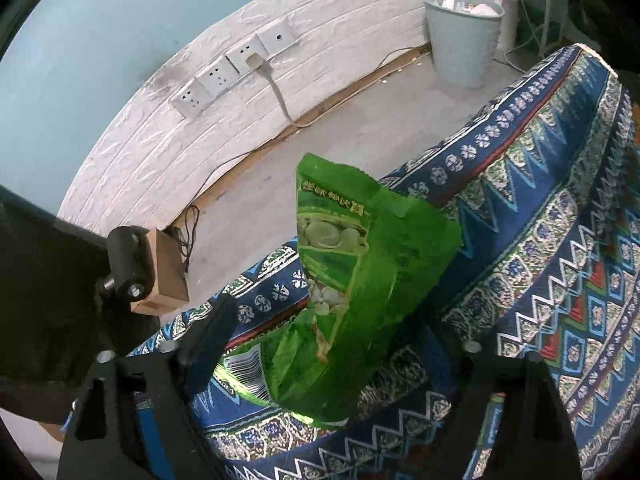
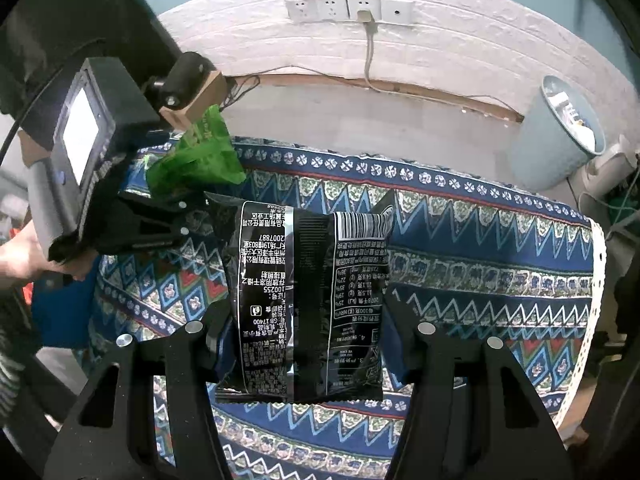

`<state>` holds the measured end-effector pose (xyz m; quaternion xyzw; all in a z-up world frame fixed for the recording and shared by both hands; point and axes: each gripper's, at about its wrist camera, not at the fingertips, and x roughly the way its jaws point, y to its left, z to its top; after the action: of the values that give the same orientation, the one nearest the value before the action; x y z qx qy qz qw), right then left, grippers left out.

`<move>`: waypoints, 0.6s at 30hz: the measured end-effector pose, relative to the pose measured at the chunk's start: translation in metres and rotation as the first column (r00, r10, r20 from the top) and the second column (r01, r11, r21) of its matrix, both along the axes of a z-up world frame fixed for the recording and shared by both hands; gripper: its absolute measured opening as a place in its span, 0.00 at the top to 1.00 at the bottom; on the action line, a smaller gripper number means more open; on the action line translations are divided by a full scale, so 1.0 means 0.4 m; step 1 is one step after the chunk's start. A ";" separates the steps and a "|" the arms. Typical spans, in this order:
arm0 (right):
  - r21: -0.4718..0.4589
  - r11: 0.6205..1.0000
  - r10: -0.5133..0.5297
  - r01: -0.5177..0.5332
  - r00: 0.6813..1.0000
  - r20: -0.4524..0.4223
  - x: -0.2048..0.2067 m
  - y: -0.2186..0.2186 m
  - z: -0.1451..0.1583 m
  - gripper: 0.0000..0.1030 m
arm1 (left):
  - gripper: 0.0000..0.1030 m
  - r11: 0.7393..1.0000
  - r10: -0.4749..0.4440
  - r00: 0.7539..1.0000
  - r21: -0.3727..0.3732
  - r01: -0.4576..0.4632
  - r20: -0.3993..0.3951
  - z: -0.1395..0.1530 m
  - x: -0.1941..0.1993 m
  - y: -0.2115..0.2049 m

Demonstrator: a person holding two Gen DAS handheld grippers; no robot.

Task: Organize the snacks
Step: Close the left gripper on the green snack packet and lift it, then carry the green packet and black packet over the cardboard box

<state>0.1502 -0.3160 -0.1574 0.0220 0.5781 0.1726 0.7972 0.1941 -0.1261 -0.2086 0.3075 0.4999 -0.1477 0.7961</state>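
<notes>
A green snack bag [image 1: 352,264] stands upright and creased between the fingers of my left gripper [image 1: 328,332], which is shut on its lower part above the patterned blue cloth [image 1: 540,240]. The right wrist view shows the same green bag [image 2: 200,156] sticking up from the left gripper [image 2: 160,216] at the left. My right gripper [image 2: 306,328] is shut on a black snack bag [image 2: 304,280] with white print and a barcode. Its fingers press the bag's two sides, and the bag hangs over the cloth [image 2: 480,248].
A pale blue waste bin [image 1: 460,40] [image 2: 556,136] stands on the floor by the white brick wall. Wall sockets [image 2: 348,8] with a plugged cable sit behind. A small cardboard box [image 1: 164,276] lies on the floor. A person's hand [image 2: 20,256] holds the left gripper.
</notes>
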 end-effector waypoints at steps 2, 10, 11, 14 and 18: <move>-0.005 1.000 -0.005 0.005 1.000 -0.003 0.000 0.000 -0.006 0.43 | 0.56 1.000 0.007 1.000 0.008 -0.007 -0.022 -0.011 -0.001 0.004; -0.031 0.999 -0.018 0.018 1.000 0.003 0.001 0.005 -0.012 0.44 | 0.69 0.999 0.027 0.999 -0.026 -0.028 -0.021 0.016 -0.038 0.029; -0.032 0.999 -0.018 0.018 1.000 0.005 0.001 0.007 -0.011 0.44 | 0.69 0.999 0.034 0.999 -0.029 -0.034 -0.022 0.021 -0.043 0.033; -0.034 0.999 -0.018 0.019 1.000 0.013 -0.005 0.013 -0.004 0.44 | 0.69 0.998 0.051 0.998 -0.046 -0.052 -0.027 0.040 -0.060 0.045; -0.036 0.999 -0.014 0.016 0.999 0.030 -0.018 0.022 0.013 0.43 | 0.70 0.996 0.064 0.998 -0.062 -0.066 -0.027 0.071 -0.090 0.058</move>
<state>0.1432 -0.3070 -0.1523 0.0093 0.5691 0.1564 0.8072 0.1581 -0.1029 -0.1800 0.2640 0.5147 -0.1414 0.8033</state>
